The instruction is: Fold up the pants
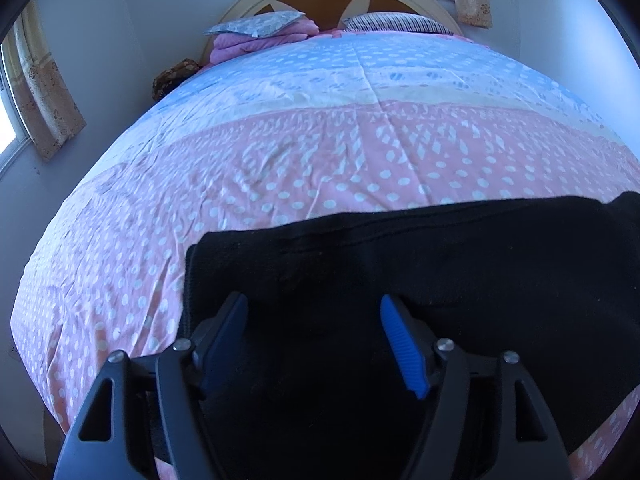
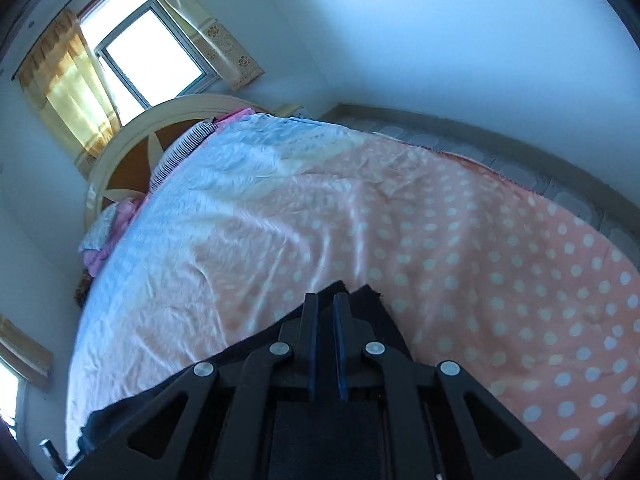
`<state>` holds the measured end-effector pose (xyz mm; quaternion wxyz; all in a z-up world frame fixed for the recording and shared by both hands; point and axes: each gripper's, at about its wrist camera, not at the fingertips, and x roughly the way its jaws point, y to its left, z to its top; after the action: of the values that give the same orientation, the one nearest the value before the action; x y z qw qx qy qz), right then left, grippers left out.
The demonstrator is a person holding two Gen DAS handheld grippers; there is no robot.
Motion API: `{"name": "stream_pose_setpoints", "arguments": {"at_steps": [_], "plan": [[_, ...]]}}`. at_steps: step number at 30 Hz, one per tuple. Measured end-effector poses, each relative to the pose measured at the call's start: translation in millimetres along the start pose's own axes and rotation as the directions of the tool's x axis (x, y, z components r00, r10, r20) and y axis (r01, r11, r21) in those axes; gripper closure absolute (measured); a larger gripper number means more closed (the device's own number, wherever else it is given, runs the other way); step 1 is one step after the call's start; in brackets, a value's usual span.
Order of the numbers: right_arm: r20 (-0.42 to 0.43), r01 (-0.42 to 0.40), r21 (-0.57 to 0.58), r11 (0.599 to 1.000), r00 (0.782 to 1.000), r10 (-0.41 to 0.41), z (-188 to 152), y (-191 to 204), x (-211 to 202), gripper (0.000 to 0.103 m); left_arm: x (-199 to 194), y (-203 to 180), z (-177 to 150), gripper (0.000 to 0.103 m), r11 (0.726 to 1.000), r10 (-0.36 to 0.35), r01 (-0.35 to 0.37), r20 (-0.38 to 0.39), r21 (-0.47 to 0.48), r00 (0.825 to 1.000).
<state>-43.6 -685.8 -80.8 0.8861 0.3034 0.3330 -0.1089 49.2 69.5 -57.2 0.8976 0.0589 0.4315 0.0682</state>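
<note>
Jaws of the right gripper [image 2: 326,300] pinch a corner of the black pants [image 1: 400,248] lying on the bed [image 1: 280,152]; the left gripper [image 1: 314,308] gapes above them. Carry that corner across, edges aligned.

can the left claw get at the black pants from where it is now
Probably yes. The left claw hangs open right over the black pants spread on the polka-dot bedspread, its blue pads apart and nothing between them and the cloth. Whether the tips already touch the fabric cannot be told.
</note>
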Motion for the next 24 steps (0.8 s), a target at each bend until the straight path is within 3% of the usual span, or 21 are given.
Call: {"name": "stream_pose_setpoints", "arguments": {"at_steps": [2, 4, 6, 10, 12, 13, 14, 17, 20, 24], "plan": [[0.022, 0.042, 0.003, 0.999, 0.999, -0.042, 3, 0, -5, 0.095, -1, 0, 0, 0.031, 1.000, 0.001, -0.001, 0.001, 0.000, 1.000], [0.024, -0.003, 0.062, 0.998, 1.000, 0.002, 6, -8, -6, 0.094, 0, 1, -1, 0.031, 1.000, -0.001, 0.001, 0.006, -0.003, 1.000], [-0.011, -0.035, 0.101, 0.994, 0.999, 0.037, 7, -17, -1, 0.094, 0, 0, -1, 0.031, 1.000, 0.000, 0.000, 0.010, -0.003, 1.000], [-0.061, 0.009, 0.089, 0.996, 0.998, -0.003, 0, -23, 10, 0.093, 0, 0, -2, 0.031, 1.000, 0.001, -0.001, 0.009, -0.003, 1.000], [-0.055, -0.033, 0.119, 0.992, 0.998, 0.040, -3, -26, 10, 0.073, 0, 0, -1, 0.031, 1.000, -0.002, 0.002, 0.009, -0.005, 1.000], [-0.049, -0.047, 0.127, 0.991, 0.997, 0.053, -4, -26, 10, 0.041, 0, 0, -1, 0.031, 1.000, -0.003, 0.003, 0.009, -0.005, 1.000], [-0.042, -0.055, 0.128, 0.990, 0.997, 0.061, -5, -26, 9, 0.025, 0, 0, -1, 0.031, 1.000, -0.002, 0.002, 0.010, -0.004, 1.000], [-0.014, -0.021, 0.098, 0.995, 1.000, 0.023, -3, -23, 4, 0.025, 0, 0, -2, 0.031, 1.000, 0.000, 0.001, 0.013, -0.004, 1.000], [-0.058, 0.066, 0.016, 0.998, 0.996, -0.065, -5, -18, 13, 0.025, 0, 1, -2, 0.031, 1.000, 0.001, -0.001, 0.015, -0.003, 1.000], [-0.113, -0.005, -0.062, 0.998, 0.994, -0.003, -20, -1, 26, 0.029, -1, 1, -2, 0.031, 1.000, -0.001, 0.001, 0.015, -0.004, 1.000]]}}
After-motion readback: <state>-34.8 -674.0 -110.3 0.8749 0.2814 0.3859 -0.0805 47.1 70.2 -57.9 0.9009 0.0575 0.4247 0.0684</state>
